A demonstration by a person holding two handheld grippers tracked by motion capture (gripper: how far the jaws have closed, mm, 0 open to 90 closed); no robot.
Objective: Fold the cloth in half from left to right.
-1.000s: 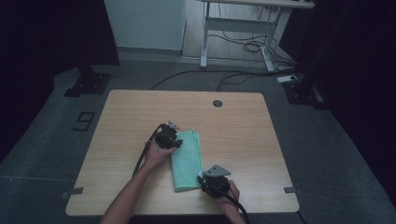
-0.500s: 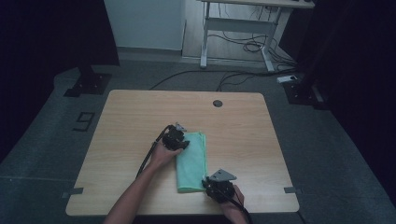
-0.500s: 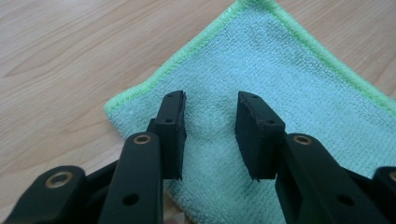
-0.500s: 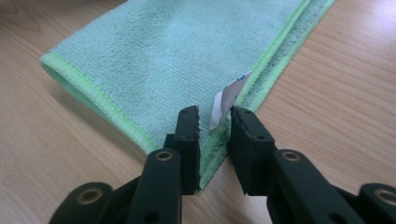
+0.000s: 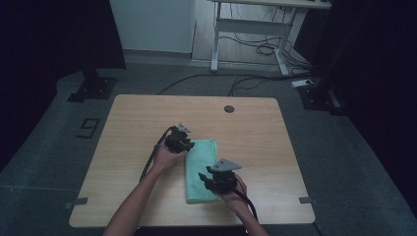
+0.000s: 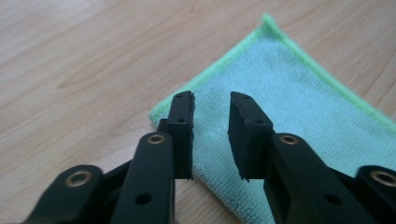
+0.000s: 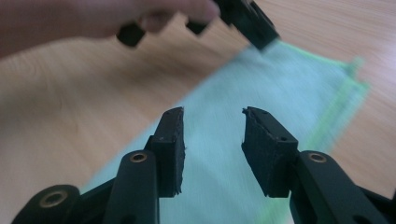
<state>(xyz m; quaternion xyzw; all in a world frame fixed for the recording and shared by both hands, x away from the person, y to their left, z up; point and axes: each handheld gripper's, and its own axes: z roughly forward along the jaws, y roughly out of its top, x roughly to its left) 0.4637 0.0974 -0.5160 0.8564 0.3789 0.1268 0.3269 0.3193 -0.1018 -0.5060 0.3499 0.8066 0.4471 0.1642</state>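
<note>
On wooden table (image 5: 133, 128), centre-front, lies item 1: green cloth (image 5: 199, 169), microfibre, folded to a long narrow strip running away from the person, lighter green stitched hem visible along edges. Flat on tabletop, no part lifted.

Item 2: left gripper (image 5: 179, 141), black, two-jaw, w/ cable trailing back along forearm. Position: at far left corner of cloth, at/over its edge. Left gripper view: jaws parted w/ a clear gap, nothing between them; tips hover above cloth corner, cloth hem and bare wood both seen past them. Contact w/ cloth: can't tell.

Item 3: right gripper (image 5: 216, 179), black, grey three-cornered plate on top, cable trailing toward person. Position: near end of cloth, right side, over its edge. Right gripper view: jaws spread apart, nothing held; cloth stretches ahead between and beyond them, blurred; other gripper and hand seen at cloth's far end.

Misc.: table has round dark grommet (image 5: 228, 108) near far edge, centre-right, well apart from cloth. Grey floor around table; white desk frame (image 5: 246, 34) w/ cables beyond.
</note>
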